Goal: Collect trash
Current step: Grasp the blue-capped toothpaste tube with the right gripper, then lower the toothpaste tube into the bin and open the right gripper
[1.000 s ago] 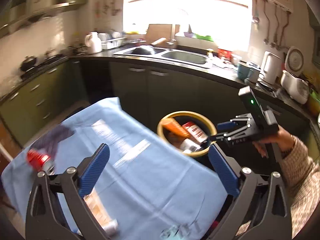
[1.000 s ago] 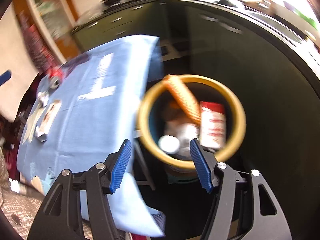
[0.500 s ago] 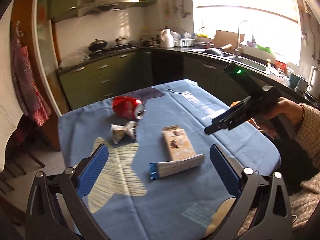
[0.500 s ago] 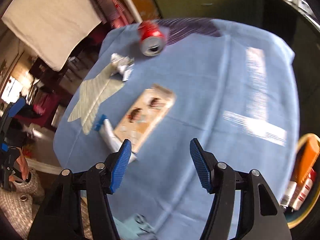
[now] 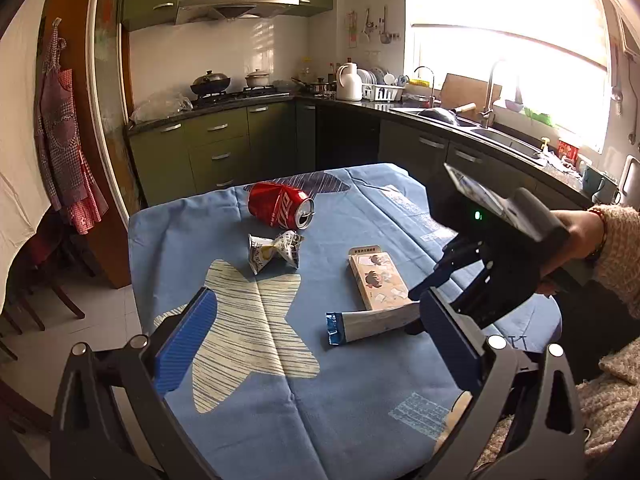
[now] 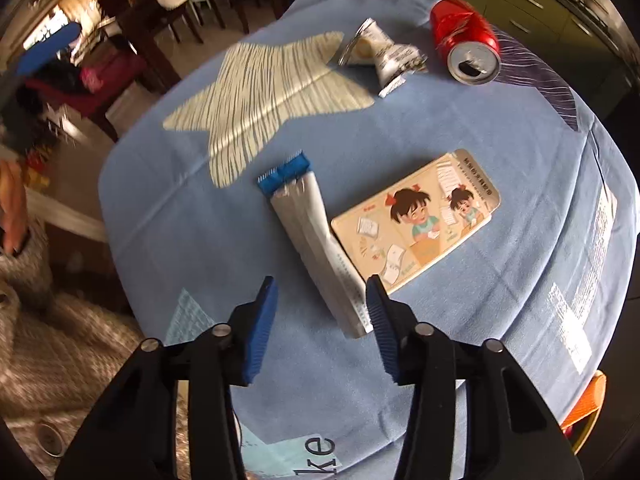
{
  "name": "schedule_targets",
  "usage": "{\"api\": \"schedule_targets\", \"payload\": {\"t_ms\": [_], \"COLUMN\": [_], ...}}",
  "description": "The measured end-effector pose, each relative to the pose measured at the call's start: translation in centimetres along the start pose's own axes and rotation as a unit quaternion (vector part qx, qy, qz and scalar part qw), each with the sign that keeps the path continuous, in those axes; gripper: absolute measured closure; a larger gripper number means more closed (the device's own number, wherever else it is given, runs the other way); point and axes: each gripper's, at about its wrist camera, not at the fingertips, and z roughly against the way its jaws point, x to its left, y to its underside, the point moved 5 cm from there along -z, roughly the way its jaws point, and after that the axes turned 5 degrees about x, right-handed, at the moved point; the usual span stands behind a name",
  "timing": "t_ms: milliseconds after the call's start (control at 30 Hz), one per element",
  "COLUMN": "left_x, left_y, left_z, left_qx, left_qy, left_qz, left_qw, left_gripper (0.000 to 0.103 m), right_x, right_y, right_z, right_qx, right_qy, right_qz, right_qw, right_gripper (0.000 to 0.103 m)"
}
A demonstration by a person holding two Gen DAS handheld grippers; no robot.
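Trash on blue tablecloth [image 5: 360,420], four pieces, all lying loose. Red can [image 5: 280,210] on its side at far end, open mouth turned right. Crumpled silver wrapper [image 5: 274,252] just nearer than can, a small gap between them. Flat cartoon-printed box [image 5: 378,282] right of centre, lying face up. Squeezed tube [image 5: 374,322] with blue crimped end pointing left, touching near corner of box, in right wrist view running alongside box's edge [image 6: 416,220]. Right gripper [image 6: 322,312] tilted steeply down over tube [image 6: 316,244], blue pads spread with cap end of tube between them; jaws just been closing, yet gap visible on left pad's side and no firm pinch seen; right pad close against tube, contact not certain. From left wrist view, right gripper [image 5: 416,312] low at tube's right end, held by hand [image 5: 576,236] in knitted sleeve [image 5: 618,256]. Left gripper [image 5: 320,344] spread wide, nothing between pads, hanging above near part of cloth. White striped star print [image 5: 248,328] under left gripper's span.
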Motion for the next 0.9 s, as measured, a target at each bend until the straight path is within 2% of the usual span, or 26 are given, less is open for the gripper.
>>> {"api": "schedule_targets", "payload": {"t_ms": [133,267,300,367,400,433,600,733,800,900], "left_x": [0.2,-0.1,-0.2,-0.3,-0.4,-0.4,-0.6,-1.1,-1.5,-2.3], "left_y": [0.1,0.2,0.3,0.3,0.3,0.3,0.2,0.1,0.1,0.1], "left_z": [-0.1,-0.2,-0.2,-0.3,-0.3,-0.4,-0.6,-0.9,-1.2,-1.7], "left_qx": [0.003,0.006,0.006,0.007,0.008,0.008,0.01,0.014,0.016,0.02], "left_qy": [0.003,0.002,0.001,0.001,0.001,0.001,0.002,0.006,0.009,0.015], "left_qz": [0.005,0.001,0.0,-0.003,-0.003,-0.003,-0.004,-0.01,-0.015,-0.023], "left_qw": [1.0,1.0,1.0,1.0,1.0,1.0,0.9999,0.9998,0.9997,0.9994], "left_gripper": [0.007,0.007,0.006,0.006,0.006,0.006,0.006,0.006,0.006,0.006], "right_x": [0.1,0.9,1.2,1.5,1.5,1.6,1.0,-3.8,-7.5,-14.1], "right_y": [0.1,0.0,0.1,0.2,0.0,0.0,2.0,5.7,8.5,13.8], "right_z": [-0.9,-2.0,-2.4,-2.6,-2.7,-2.3,1.2,4.6,6.2,7.9], "right_qx": [0.004,0.016,0.019,0.017,0.012,0.003,-0.04,-0.087,-0.106,-0.111], "right_qy": [0.026,0.022,0.02,0.026,0.024,0.016,-0.026,-0.017,-0.004,0.038], "right_qz": [0.015,0.027,0.031,0.034,0.03,0.025,-0.01,-0.089,-0.147,-0.242], "right_qw": [1.0,0.999,0.999,0.999,0.999,1.0,0.999,0.992,0.983,0.963], "right_gripper": [0.059,0.072,0.081,0.084,0.09,0.092,0.092,0.092,0.092,0.092]}}
